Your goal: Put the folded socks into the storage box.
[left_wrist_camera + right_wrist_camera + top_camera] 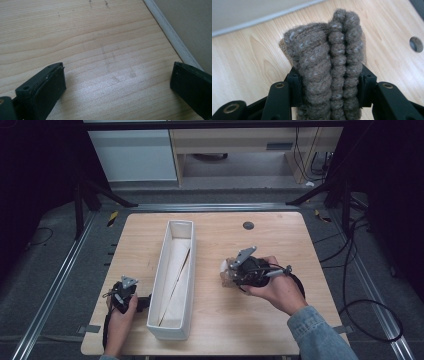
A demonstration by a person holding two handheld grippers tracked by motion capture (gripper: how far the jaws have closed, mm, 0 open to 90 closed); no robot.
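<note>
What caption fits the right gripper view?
Right gripper squeezing a rolled brown woolly cloth above the wooden table.

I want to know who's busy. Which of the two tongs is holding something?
The right tongs, beside the white box. Their jaws squeeze a brown woolly roll. The left tongs are wide open above the bare wooden table.

Knitted roll (332, 67) — grey-brown wool, flecked with pale blue-grey. Long box (172, 280) — white outside, cream lining. Table (280, 250) was pale wood with visible grain. Sleeve (320, 335) was blue denim. Gripper jaws black.
</note>
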